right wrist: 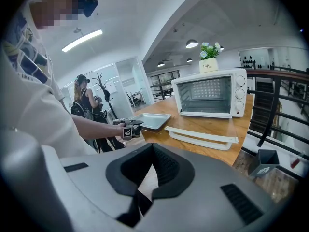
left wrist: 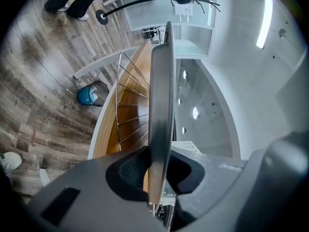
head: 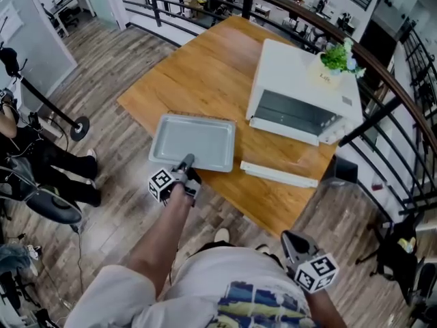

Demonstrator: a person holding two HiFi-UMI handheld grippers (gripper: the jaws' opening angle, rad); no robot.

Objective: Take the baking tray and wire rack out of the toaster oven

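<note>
the baking tray (head: 194, 142) is out of the toaster oven (head: 300, 80), over the near edge of the table (head: 205, 67), its near rim clamped between the jaws of the left gripper (head: 186, 164). thin bars of what looks like the wire rack (left wrist: 130, 105) show just beside it, contact unclear. the left arm reaches forward, gripper about level; the right gripper (head: 293, 241) sits low by the person's right side, jaws together on nothing.
</note>
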